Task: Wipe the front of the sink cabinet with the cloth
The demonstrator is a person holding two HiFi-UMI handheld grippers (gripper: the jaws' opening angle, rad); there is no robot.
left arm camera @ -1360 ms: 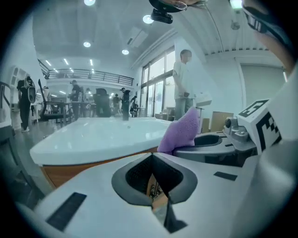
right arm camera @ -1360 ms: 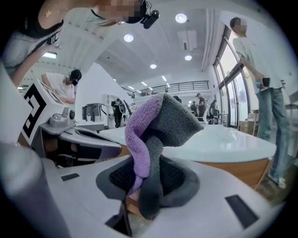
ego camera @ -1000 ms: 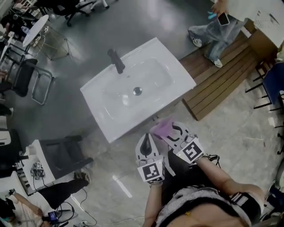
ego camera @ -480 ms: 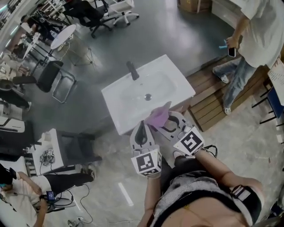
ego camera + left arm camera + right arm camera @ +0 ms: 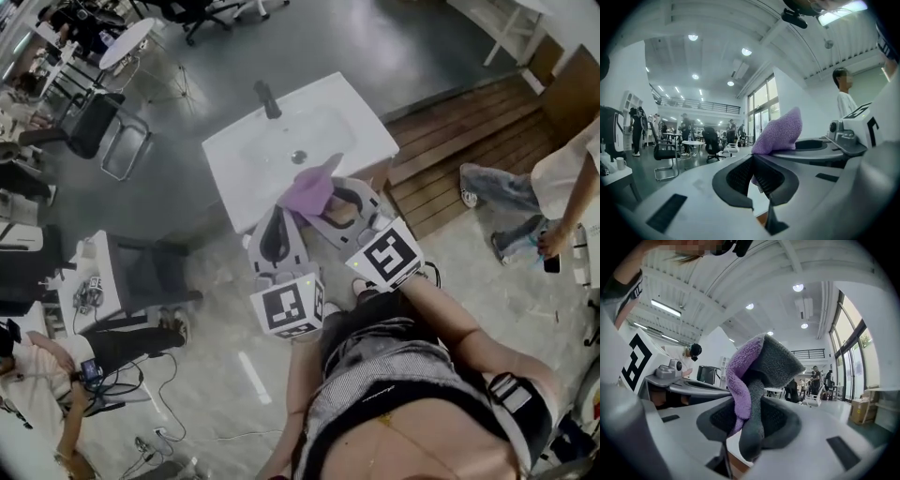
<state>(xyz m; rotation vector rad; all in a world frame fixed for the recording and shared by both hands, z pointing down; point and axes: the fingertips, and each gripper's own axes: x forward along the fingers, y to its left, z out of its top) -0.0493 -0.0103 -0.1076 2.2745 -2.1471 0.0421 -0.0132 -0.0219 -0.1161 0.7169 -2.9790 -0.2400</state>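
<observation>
Wiping seems not yet begun: the right tongs clamp the fluffy purple-and-grey cloth near the white-topped sink cabinet, with the left tongs closed, empty, alongside.

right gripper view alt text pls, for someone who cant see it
The right gripper is shut on a purple and grey cloth, which bunches up above the jaws. Behind it is a large hall with ceiling lights and people far off at the right.
</observation>
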